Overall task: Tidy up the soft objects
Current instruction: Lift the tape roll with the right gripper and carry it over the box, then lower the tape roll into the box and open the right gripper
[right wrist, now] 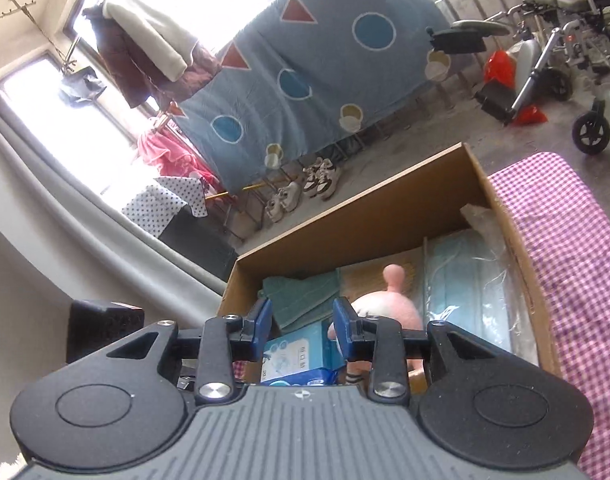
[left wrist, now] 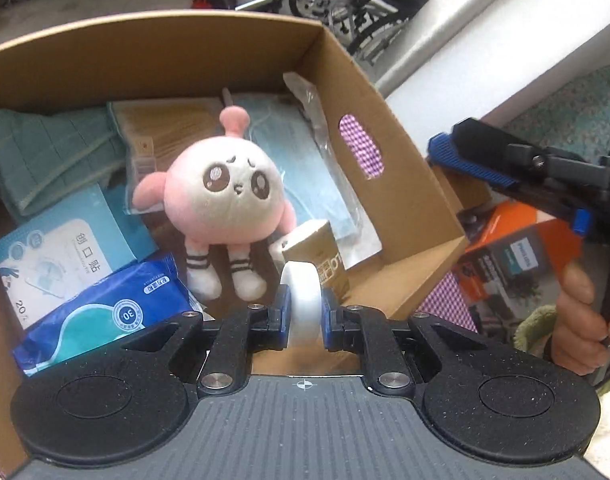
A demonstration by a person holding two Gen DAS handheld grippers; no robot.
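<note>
My left gripper [left wrist: 303, 312] is shut on a white roll of tape [left wrist: 301, 300] and hangs over the near side of an open cardboard box [left wrist: 357, 92]. Inside the box lies a pink and white plush doll [left wrist: 221, 196] on its back, with a blue wet-wipe pack [left wrist: 101, 312], a light blue bandage box [left wrist: 53, 256], a green towel [left wrist: 45, 156], face masks in plastic [left wrist: 301, 168] and a brown tissue pack [left wrist: 317, 252] around it. My right gripper [right wrist: 303, 334] stands open and empty above the box's near left corner; it also shows as the right gripper [left wrist: 481, 160] beside the box's right wall.
The box [right wrist: 385, 208] rests on a pink checked cloth [right wrist: 577, 248]. An orange and grey carton [left wrist: 517, 264] lies to the right of the box. A person's hand [left wrist: 581, 320] holds the right gripper's handle. Wheelchairs [right wrist: 565, 40], shoes [right wrist: 305, 188] and a hanging blue quilt [right wrist: 305, 60] stand beyond.
</note>
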